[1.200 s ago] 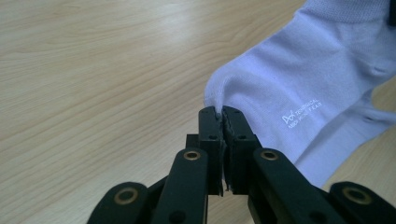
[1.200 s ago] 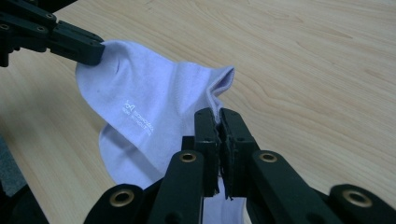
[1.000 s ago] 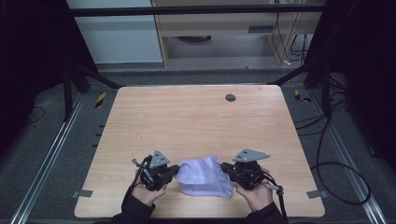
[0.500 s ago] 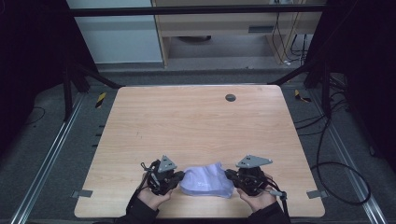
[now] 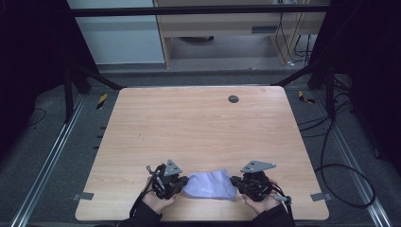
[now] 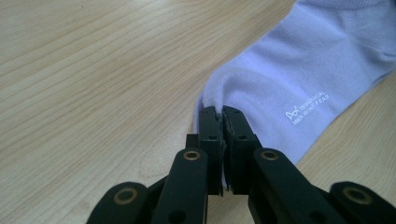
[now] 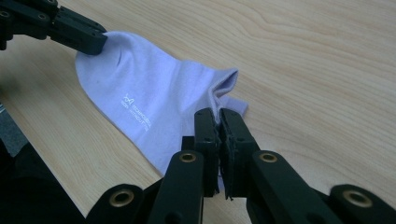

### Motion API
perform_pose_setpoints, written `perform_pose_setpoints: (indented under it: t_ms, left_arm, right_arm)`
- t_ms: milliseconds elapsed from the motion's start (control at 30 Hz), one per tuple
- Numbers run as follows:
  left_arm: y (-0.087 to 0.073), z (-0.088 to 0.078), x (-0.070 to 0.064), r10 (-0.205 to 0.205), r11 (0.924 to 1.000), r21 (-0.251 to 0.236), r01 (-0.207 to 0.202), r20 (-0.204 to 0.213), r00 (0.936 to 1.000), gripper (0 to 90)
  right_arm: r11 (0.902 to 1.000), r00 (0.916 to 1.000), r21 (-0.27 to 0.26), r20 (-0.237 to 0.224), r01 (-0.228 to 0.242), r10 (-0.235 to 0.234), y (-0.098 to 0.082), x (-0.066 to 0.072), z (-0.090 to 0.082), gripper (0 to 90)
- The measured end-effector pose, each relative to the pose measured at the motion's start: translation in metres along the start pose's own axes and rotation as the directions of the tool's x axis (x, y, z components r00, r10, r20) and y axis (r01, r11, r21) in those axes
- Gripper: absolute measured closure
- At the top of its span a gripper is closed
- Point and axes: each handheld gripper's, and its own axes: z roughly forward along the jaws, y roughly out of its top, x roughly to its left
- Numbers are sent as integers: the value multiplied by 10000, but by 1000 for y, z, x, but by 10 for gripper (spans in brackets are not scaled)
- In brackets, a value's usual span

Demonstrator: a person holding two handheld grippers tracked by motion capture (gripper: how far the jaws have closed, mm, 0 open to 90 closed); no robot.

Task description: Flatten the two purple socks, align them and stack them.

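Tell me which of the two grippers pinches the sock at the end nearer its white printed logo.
The left gripper: the sock shows its white logo just beside those closed jaws, while the right gripper clamps the far end by the folded cuff.

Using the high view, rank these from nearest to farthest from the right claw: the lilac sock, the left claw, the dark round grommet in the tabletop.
1. The pale lilac fabric sock, pinched by the right claw at its edge, just to its left.
2. The left claw, shut on the sock's opposite end.
3. The dark round grommet, set in the wooden tabletop near the far edge.
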Motion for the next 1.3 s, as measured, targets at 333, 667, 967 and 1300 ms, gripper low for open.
perform_pose_setpoints:
  t_ms: [333,667,967,1300]
  left_arm:
    - [-3,5,-1,85,9998,169,-84,-58,9999,861]
    - [-5,7,0,59,9998,194,-56,-119,9999,786]
    - [8,-1,-5,436,9952,-856,-470,-410,9982,712]
    - [4,27,-14,1018,9945,248,-1014,-148,9947,850]
  right_arm:
    - [9994,9998,310,96,-165,162,-7,-6,9,863]
    - [9983,9994,563,330,-147,128,-15,-13,19,831]
    - [9969,9998,-774,146,158,-147,-7,-9,9,767]
    - [9987,9983,-115,-281,499,-502,-18,-10,39,868]
